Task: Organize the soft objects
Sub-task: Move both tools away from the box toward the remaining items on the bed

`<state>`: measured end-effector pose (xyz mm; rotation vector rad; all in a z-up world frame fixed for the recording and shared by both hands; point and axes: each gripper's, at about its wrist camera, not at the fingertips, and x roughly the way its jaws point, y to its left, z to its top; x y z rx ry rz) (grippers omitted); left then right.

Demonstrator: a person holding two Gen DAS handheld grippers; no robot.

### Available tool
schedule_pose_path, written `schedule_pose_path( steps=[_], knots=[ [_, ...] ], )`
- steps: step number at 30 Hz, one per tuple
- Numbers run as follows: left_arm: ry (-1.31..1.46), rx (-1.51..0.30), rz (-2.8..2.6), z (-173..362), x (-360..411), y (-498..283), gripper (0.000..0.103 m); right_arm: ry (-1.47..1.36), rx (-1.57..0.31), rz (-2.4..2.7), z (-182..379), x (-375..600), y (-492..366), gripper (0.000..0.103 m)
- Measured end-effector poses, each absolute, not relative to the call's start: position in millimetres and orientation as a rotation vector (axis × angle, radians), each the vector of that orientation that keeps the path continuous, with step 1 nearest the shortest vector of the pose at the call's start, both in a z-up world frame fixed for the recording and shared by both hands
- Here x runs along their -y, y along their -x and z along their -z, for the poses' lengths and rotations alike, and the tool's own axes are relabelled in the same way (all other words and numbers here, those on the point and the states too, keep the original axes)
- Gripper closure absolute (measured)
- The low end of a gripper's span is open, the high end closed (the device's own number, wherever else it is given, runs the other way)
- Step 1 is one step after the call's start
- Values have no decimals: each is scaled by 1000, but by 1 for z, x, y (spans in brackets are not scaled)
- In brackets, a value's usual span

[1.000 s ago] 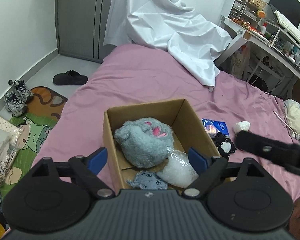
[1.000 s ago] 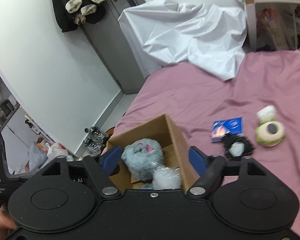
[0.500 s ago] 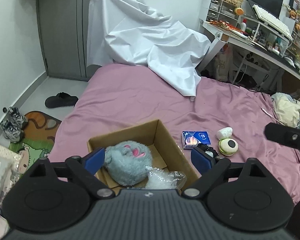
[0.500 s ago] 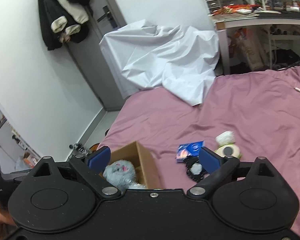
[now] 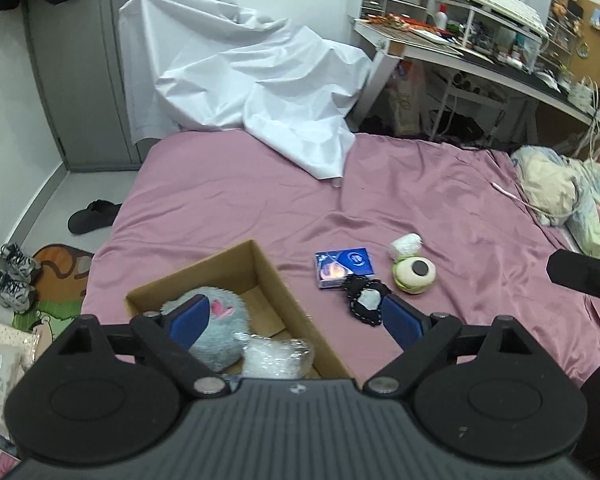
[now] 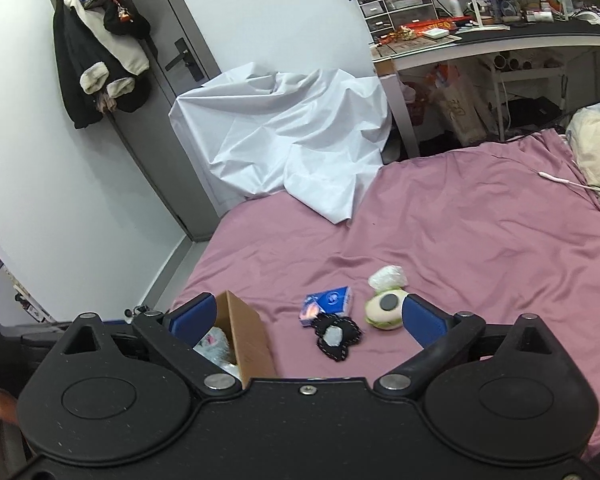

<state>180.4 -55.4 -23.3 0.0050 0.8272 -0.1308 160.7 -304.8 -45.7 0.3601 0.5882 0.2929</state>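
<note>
An open brown cardboard box [image 5: 268, 284] sits on the mauve satin bedsheet [image 5: 440, 200] near the bed's edge, serving as the collecting place: inside it lie a fluffy grey plush toy with pink ear patches [image 5: 220, 320] and a crinkled clear plastic bag of pale filling [image 5: 278, 358], pressed against each other at the near end of the box. Still out on the sheet, just beside the box's right wall, are a small blue printed packet [image 5: 343, 266], a flat black felt piece with a pale grey centre [image 5: 366, 300] touching the packet's near corner, and a round cream-and-green plush eyeball with a dark pupil [image 5: 414, 274] with a small white fluffy bundle [image 5: 405, 243] against its far side. The left gripper [image 5: 296, 320] hangs above the box with its blue pads spread wide and nothing between them, which suits a hand that has let go and is clearing out of the way. The right gripper [image 6: 308, 318] has just been widening its jaws and is likewise empty; it looks toward the loose group, so the wide spread probably readies it for the bulky eyeball or the felt piece. A crumpled white sheet [image 5: 252, 80] drapes over the bed's far end, well apart from all this.
</note>
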Motion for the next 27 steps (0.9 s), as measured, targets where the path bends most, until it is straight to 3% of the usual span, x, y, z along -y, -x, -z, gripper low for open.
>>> schedule_pose_path(
  steps=[27],
  knots=[
    [-57, -841, 220, 35, 120, -202, 11, -423, -583, -187, 80, 402, -160, 0]
  ],
)
